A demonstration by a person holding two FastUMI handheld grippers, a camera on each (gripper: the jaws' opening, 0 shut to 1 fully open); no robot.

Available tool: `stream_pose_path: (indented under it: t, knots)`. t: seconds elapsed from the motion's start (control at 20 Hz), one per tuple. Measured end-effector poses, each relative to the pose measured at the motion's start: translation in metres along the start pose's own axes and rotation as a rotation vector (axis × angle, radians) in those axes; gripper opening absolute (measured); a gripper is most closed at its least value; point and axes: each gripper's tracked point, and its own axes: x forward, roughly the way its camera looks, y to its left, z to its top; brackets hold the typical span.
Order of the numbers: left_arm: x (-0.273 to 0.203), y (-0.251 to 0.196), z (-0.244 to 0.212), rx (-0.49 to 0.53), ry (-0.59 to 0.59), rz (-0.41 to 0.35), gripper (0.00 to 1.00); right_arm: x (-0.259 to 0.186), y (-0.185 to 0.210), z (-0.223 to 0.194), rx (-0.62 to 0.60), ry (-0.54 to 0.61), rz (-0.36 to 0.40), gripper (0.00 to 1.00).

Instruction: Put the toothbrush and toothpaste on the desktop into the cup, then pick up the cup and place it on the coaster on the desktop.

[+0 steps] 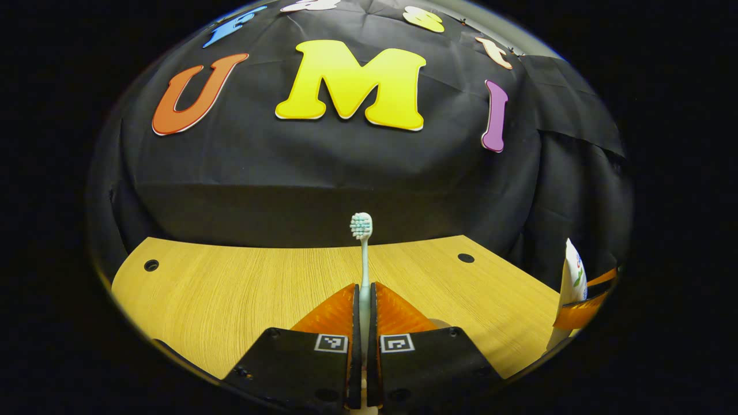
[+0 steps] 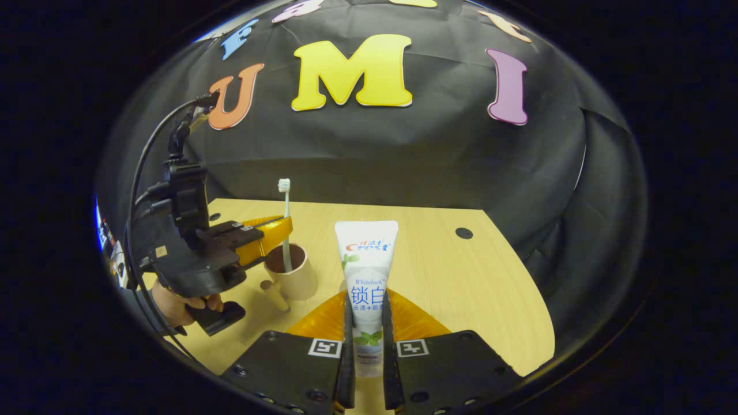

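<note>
While clamped between the narrow fingers of the left gripper (image 1: 364,323), toothbrush (image 1: 362,259) upright at lower centre of the left gripper view, toothpaste (image 1: 573,276) at right edge. Seen from the right gripper view — toothbrush lower end inside the cup (image 2: 291,271), left of centre on the desktop (image 2: 461,276). Toothpaste pinched upright in the right gripper (image 2: 366,334), bottom centre.
</note>
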Motion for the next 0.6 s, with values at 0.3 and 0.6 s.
stream_pose_path:
  t: [0.3, 0.6]
  knots:
    - [0.007, 0.004, -0.021, 0.027, 0.080, 0.019, 0.07, 0.012, 0.003, 0.000, 0.022, 0.021, 0.004, 0.20]
    - [0.000, 0.003, -0.032, 0.067, 0.151, 0.014, 0.10, 0.020, 0.000, -0.001, 0.026, 0.031, 0.003, 0.19]
